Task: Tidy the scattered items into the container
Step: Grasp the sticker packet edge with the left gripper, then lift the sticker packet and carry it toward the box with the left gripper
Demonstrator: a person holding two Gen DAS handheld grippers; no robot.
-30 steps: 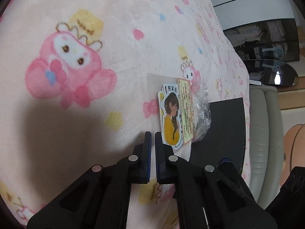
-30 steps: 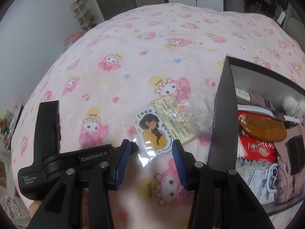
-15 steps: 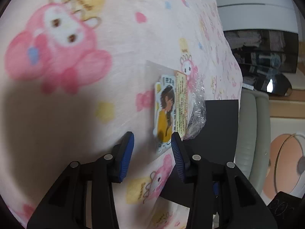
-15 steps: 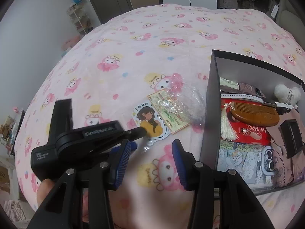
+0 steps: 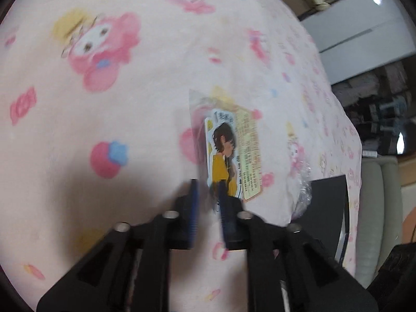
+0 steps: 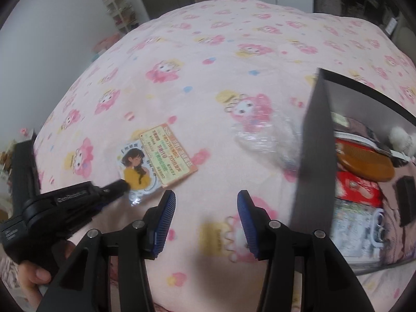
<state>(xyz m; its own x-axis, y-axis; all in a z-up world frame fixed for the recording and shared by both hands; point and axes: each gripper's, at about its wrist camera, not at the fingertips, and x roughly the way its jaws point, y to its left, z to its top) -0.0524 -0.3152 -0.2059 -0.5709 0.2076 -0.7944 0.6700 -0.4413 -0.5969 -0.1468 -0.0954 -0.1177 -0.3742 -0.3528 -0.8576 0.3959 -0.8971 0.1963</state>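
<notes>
A clear sleeve holding a cartoon-girl sticker and a yellow-green printed card [image 5: 234, 150] [image 6: 161, 158] lies on the pink blanket. My left gripper [image 5: 207, 185] [image 6: 122, 186] is at the sleeve's near edge. Its jaws are opening, a narrow gap apart, with the sleeve's corner between them. A crumpled clear plastic wrap [image 6: 265, 140] [image 5: 303, 182] lies beside the black box [image 6: 314, 143] [image 5: 327, 202]. My right gripper [image 6: 205, 197] hovers over bare blanket between card and box. Its jaws are opening, with nothing between them.
The box holds a wooden comb [image 6: 364, 166], a red packet, a white pompom and several other things. A hand [image 6: 31, 275] grips the left tool. A grey padded seat [image 5: 377, 208] stands past the bed's edge, with a shelf and doors beyond.
The left jaws, shut a second ago, now stand apart around the sleeve's near corner. The sleeve has slid left, away from the plastic wrap and the box. The right gripper shifted slightly.
</notes>
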